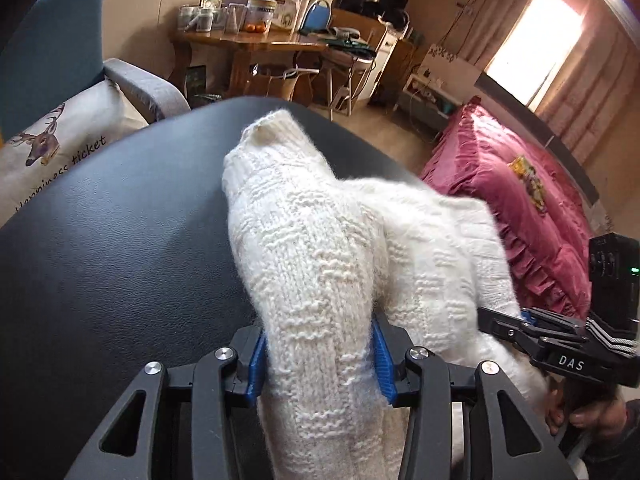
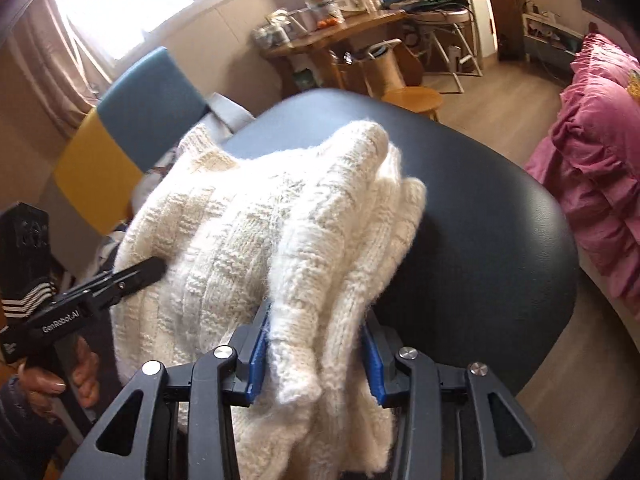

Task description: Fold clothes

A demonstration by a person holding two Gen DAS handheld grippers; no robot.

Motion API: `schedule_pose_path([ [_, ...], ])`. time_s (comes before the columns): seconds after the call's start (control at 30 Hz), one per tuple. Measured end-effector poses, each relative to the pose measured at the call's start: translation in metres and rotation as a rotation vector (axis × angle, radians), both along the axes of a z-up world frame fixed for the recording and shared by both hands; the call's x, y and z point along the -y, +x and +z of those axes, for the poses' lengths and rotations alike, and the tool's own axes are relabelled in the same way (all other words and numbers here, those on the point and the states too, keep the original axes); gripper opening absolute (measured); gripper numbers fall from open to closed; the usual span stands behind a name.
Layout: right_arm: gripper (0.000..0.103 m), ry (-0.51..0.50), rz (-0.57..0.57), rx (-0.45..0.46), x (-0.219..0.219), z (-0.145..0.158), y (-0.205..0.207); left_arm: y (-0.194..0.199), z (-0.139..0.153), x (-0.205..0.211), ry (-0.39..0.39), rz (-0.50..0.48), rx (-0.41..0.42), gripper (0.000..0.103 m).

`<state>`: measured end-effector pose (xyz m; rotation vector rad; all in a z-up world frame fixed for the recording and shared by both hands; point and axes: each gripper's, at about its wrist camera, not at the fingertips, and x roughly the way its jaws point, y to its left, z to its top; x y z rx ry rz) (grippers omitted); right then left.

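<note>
A thick white knitted sweater (image 1: 320, 248) lies bunched over the black padded table (image 1: 120, 240). My left gripper (image 1: 320, 356) is shut on a fold of it, the knit squeezed between the blue pads (image 1: 256, 364). In the right wrist view the same sweater (image 2: 256, 232) rises in thick folds over the black table (image 2: 480, 240), and my right gripper (image 2: 316, 360) is shut on a bundle of its layers. Each gripper shows in the other's view: the right one (image 1: 520, 328) at the sweater's right edge, the left one (image 2: 132, 276) at its left edge.
A blue and grey armchair (image 1: 60, 60) with a deer-print cushion (image 1: 52, 148) stands left of the table. A bed with a pink ruffled cover (image 1: 512, 200) is on the right. A cluttered wooden table (image 1: 256, 40) and chairs stand at the back. A wooden stool (image 2: 416, 100) stands beyond the table.
</note>
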<state>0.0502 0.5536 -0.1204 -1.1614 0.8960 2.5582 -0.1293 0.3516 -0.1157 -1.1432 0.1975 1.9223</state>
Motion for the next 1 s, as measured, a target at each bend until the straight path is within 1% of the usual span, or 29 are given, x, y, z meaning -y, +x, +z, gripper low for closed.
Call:
schedule_pose_path([
  [0.07, 0.042, -0.02, -0.025, -0.004, -0.003, -0.01, 0.0, -0.005, -0.001, 0.002, 0.015, 0.026, 0.02, 0.052],
  [0.13, 0.046, -0.04, -0.05, -0.008, -0.006, -0.02, -0.001, -0.011, 0.0, 0.008, 0.029, 0.048, 0.05, 0.06],
  [0.17, 0.047, -0.05, -0.062, -0.009, -0.008, -0.025, -0.001, -0.013, 0.001, 0.01, 0.036, 0.059, 0.065, 0.066],
  [0.2, 0.047, -0.071, -0.068, -0.021, -0.011, -0.027, 0.001, -0.014, 0.003, 0.013, 0.039, 0.073, 0.062, 0.069],
  [0.23, 0.047, -0.082, -0.071, -0.035, -0.013, -0.024, 0.012, -0.012, 0.008, 0.017, 0.036, 0.089, 0.035, 0.071],
  [0.27, 0.047, -0.057, -0.078, -0.053, -0.012, -0.016, 0.023, -0.009, 0.014, 0.023, 0.041, 0.106, 0.014, 0.071],
  [0.3, 0.047, -0.015, -0.089, -0.074, -0.009, -0.007, 0.031, -0.007, 0.019, 0.03, 0.058, 0.123, -0.004, 0.071],
  [0.33, 0.047, 0.049, -0.093, -0.096, -0.006, 0.006, 0.037, -0.005, 0.027, 0.036, 0.087, 0.135, -0.02, 0.071],
  [0.4, 0.046, 0.215, -0.06, -0.15, 0.009, 0.035, 0.04, 0.0, 0.04, 0.048, 0.15, 0.136, -0.034, 0.071],
  [0.47, 0.043, 0.337, 0.037, -0.181, 0.028, 0.056, 0.037, 0.005, 0.048, 0.052, 0.209, 0.11, -0.021, 0.071],
  [0.5, 0.042, 0.374, 0.096, -0.18, 0.037, 0.06, 0.033, 0.009, 0.05, 0.052, 0.232, 0.091, -0.011, 0.07],
  [0.53, 0.041, 0.404, 0.157, -0.175, 0.045, 0.062, 0.028, 0.013, 0.051, 0.047, 0.238, 0.062, -0.002, 0.07],
  [0.6, 0.039, 0.417, 0.252, -0.126, 0.053, 0.055, 0.012, 0.022, 0.045, 0.032, 0.19, 0.007, -0.015, 0.069],
  [0.63, 0.038, 0.41, 0.275, -0.073, 0.052, 0.043, 0.004, 0.027, 0.037, 0.022, 0.16, -0.016, -0.001, 0.068],
  [0.67, 0.038, 0.398, 0.285, -0.006, 0.048, 0.029, -0.003, 0.031, 0.028, 0.014, 0.121, -0.03, 0.0, 0.066],
  [0.7, 0.037, 0.385, 0.295, 0.062, 0.045, 0.014, -0.009, 0.034, 0.018, 0.008, 0.068, -0.03, -0.021, 0.061],
  [0.73, 0.035, 0.369, 0.294, 0.09, 0.042, 0.0, -0.01, 0.039, 0.01, 0.003, 0.027, -0.032, -0.05, 0.059],
  [0.8, 0.035, 0.383, 0.279, 0.032, 0.044, -0.01, -0.002, 0.049, 0.004, -0.003, -0.015, -0.035, -0.128, 0.06],
  [0.83, 0.035, 0.385, 0.265, 0.018, 0.045, -0.012, 0.0, 0.052, 0.003, -0.006, -0.028, -0.03, -0.153, 0.061],
  [0.93, 0.035, 0.386, 0.212, 0.01, 0.05, -0.015, -0.001, 0.057, 0.006, -0.009, -0.045, 0.019, -0.184, 0.064],
  [0.97, 0.035, 0.393, 0.197, 0.007, 0.054, -0.014, 0.0, 0.059, 0.008, -0.01, -0.059, 0.038, -0.203, 0.068],
  [1.0, 0.035, 0.398, 0.181, 0.007, 0.057, -0.012, 0.0, 0.062, 0.011, -0.01, -0.087, 0.067, -0.228, 0.079],
])
